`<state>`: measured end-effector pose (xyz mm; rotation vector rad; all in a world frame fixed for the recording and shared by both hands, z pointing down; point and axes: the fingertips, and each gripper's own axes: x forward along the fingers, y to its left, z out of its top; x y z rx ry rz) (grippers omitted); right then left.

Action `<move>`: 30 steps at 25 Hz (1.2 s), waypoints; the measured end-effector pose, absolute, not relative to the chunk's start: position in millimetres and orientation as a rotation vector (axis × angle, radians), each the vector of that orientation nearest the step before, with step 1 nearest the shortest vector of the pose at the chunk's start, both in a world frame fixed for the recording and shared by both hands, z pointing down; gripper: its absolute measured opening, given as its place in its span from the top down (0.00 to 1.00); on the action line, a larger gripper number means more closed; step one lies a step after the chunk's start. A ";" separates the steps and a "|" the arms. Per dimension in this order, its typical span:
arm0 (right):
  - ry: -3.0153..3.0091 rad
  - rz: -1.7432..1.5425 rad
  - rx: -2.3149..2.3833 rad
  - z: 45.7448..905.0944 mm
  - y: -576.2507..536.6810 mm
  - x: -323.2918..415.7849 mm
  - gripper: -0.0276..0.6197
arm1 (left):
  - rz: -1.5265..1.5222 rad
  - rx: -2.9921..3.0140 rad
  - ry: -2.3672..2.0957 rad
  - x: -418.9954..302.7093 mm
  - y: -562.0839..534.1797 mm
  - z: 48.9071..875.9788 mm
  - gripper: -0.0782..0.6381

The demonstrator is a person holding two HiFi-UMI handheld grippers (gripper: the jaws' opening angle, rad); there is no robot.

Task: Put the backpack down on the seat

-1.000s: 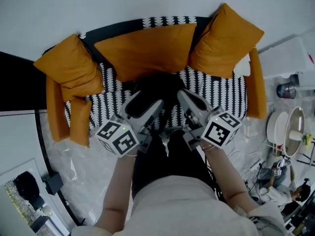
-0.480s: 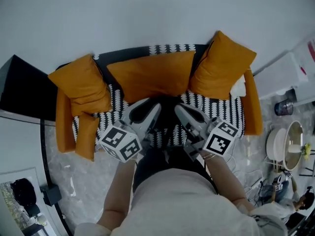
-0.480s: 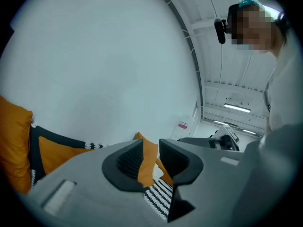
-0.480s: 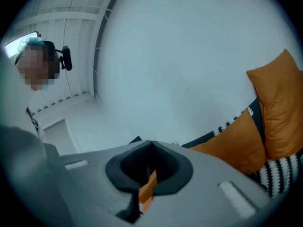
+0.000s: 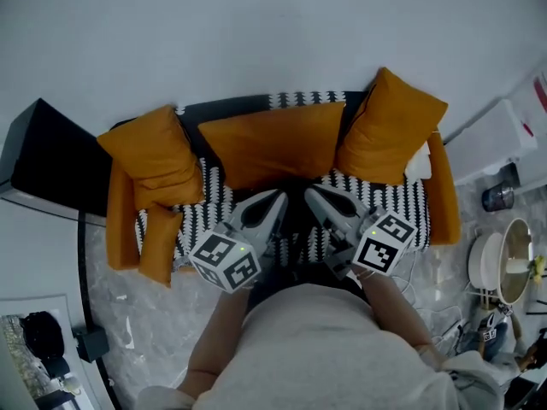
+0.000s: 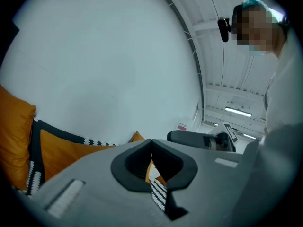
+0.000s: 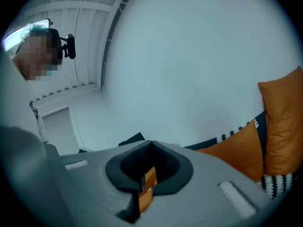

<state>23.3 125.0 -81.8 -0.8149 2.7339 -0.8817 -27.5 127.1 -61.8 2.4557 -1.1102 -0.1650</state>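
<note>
Since the backpack point(image 5: 294, 219) already seems to lie on the sofa seat point(image 5: 389, 186), the head view shows only a dark patch of it. It sits at 6 o'clock from the middle cushion point(image 5: 269, 148) and is mostly hidden by the two tools. The left gripper point(image 5: 275, 200) reaches in from 7 o'clock of that patch and the right gripper point(image 5: 313, 195) from 5 o'clock. Both tips are just beside it, but I cannot tell whether either one touches it.

The left gripper view shows that gripper's fingers brought together after just closing, with nothing caught between them. Through the small gap behind the tips there is only a strip of the striped seat cover and a bit of orange cushion.

The right gripper view shows the same thing: fingers pressed together and empty, with a sliver of orange behind them and cushions at 3 o'clock.

By my judgement the bag is soft fabric, so it will sag and fold rather than keep its shape. It is probably moderately heavy and not fragile. If it needs shifting, the top loop or a shoulder strap would be the surest hold, since the cloth body would bunch and slip. Neither strap nor loop can be made out here.
</note>
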 end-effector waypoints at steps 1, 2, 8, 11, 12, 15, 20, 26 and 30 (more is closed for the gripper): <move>2.734 -0.875 -0.818 -82.9 125.2 23.0 0.95 | -0.175 2.451 -1.101 -26.0 128.0 -61.9 0.88; 2.739 -0.865 -0.820 -83.7 125.5 21.8 0.95 | -0.175 2.451 -1.096 -25.0 128.5 -61.7 0.88; 2.759 -0.866 -0.791 -82.3 131.9 12.3 0.95 | -0.154 2.457 -1.114 -28.2 130.7 -60.9 0.88; 2.740 -0.887 -0.796 -78.9 135.6 7.3 0.95 | -0.159 2.426 -1.157 -34.8 130.7 -58.4 0.88; 2.734 -0.891 -0.803 -77.8 136.5 6.1 0.95 | -0.157 2.419 -1.162 -35.5 130.9 -57.2 0.88; 2.729 -0.870 -0.838 -77.0 137.1 5.1 0.95 | -0.140 2.387 -1.155 -34.7 131.2 -50.8 0.88; 2.769 -0.820 -0.879 -75.4 140.9 2.4 0.95 | -0.102 2.357 -1.127 -29.7 135.6 -41.2 0.88; 2.793 -0.861 -0.850 -69.7 144.2 -0.9 0.95 | -0.117 2.325 -1.068 -23.2 135.1 -38.4 0.88; 2.813 -0.883 -0.824 -63.8 148.0 -3.0 0.95 | -0.104 2.316 -1.058 -20.8 135.6 -36.6 0.88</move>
